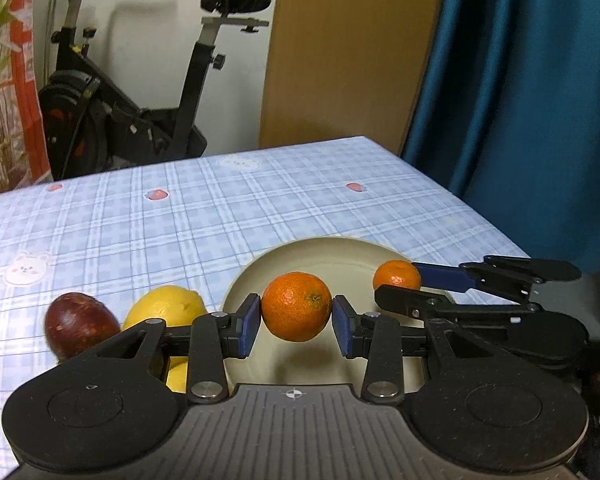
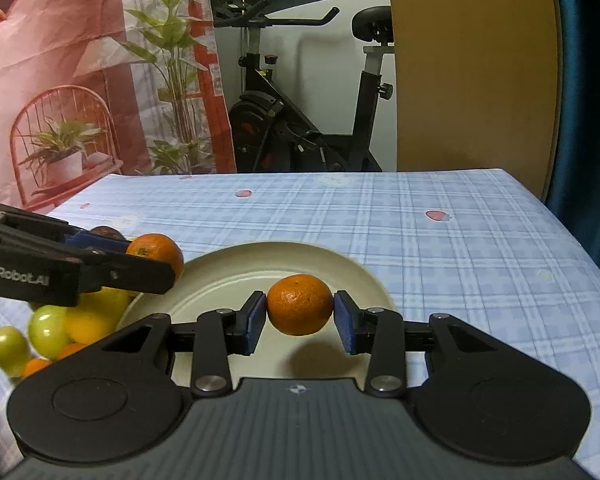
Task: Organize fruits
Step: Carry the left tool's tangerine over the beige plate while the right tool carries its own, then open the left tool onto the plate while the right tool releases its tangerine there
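In the left wrist view, the left hand-held gripper (image 1: 296, 322) clamps a mandarin (image 1: 296, 306) between its blue pads, holding it above the near part of a cream plate (image 1: 332, 252); a shadow falls on the plate beneath the fruit. The right hand-held gripper (image 2: 300, 318) likewise grips a second mandarin (image 2: 299, 304) between its pads, lifted over the same plate, with its shadow just below.

Left of the plate, on the desk (image 1: 140, 216), lie a yellow lemon (image 1: 166, 306) and, beside it, a dark red-brown fruit (image 1: 80, 322). In the right wrist view two green fruits (image 2: 46, 330) and small orange fruits (image 2: 36, 366) crowd beside the lemon, partly hidden under the left tool's arm.

The desk carries a blue checked cloth printed with strawberries and bunnies. Beyond its far edge stand a black exercise bike (image 1: 140, 92), a wooden panel (image 1: 352, 52), a teal curtain (image 1: 520, 80) and a printed backdrop with plants (image 2: 80, 80).
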Motion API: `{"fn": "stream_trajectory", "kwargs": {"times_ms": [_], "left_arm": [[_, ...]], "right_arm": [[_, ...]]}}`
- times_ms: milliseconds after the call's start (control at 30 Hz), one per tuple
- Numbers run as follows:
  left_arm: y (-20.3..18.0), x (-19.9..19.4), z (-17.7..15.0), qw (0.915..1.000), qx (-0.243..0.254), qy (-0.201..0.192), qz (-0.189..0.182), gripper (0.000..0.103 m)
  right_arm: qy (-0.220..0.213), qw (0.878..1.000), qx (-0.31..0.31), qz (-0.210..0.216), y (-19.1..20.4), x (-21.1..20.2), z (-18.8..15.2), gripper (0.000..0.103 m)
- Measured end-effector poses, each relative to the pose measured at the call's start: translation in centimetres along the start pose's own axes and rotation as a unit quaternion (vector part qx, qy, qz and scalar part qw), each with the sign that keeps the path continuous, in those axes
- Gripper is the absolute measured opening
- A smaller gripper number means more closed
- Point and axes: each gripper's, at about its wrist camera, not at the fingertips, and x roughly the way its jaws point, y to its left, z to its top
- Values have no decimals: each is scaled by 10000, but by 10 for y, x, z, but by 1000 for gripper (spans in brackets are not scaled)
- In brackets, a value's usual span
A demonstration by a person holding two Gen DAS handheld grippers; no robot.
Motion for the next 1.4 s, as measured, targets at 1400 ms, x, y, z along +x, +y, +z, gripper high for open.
{"fn": "stream_trajectory", "kwargs": {"times_ms": [1400], "left_arm": [[8, 19, 19, 9988, -260, 227, 335, 62]], "right_arm": [[492, 9987, 71, -140, -3, 31, 35, 52]]}}
